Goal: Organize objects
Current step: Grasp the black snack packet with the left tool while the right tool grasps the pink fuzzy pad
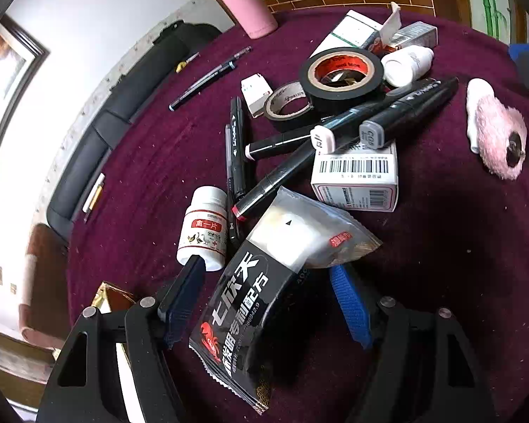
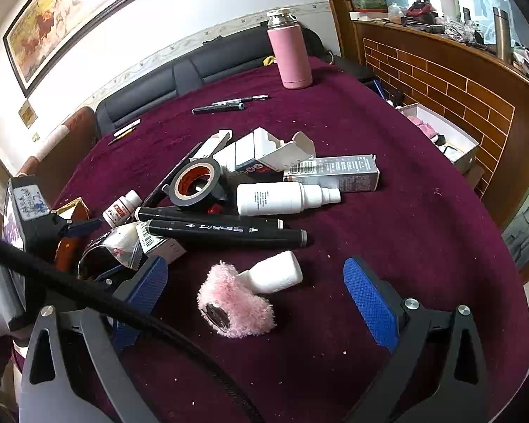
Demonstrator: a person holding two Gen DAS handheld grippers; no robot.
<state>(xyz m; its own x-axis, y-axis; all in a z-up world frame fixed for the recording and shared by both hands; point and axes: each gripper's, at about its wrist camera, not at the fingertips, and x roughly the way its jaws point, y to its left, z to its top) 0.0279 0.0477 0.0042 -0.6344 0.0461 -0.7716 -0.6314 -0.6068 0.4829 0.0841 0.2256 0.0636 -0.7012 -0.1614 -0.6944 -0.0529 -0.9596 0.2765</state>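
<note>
A heap of small objects lies on the maroon tablecloth (image 1: 141, 162). My left gripper (image 1: 264, 268) is shut on a black and clear sachet (image 1: 243, 303), which bows upward between the blue pads; the right wrist view shows that sachet (image 2: 113, 246) at the far left. Just beyond it lie a white pill bottle (image 1: 204, 227), several black markers (image 1: 335, 127), a barcoded white box (image 1: 356, 179) and a black tape roll (image 1: 340, 77). My right gripper (image 2: 254, 264) stands wide open over a pink fluffy item (image 2: 236, 303) with a white stub, touching nothing.
A pink flask (image 2: 291, 53) stands at the table's far edge, with two pens (image 2: 229, 104) in front of it. A white spray bottle (image 2: 282, 197) and a silver carton (image 2: 335, 172) lie mid-table. An open white box (image 2: 441, 134) sits below the table's right edge. A black cable (image 2: 141, 317) crosses the lower left.
</note>
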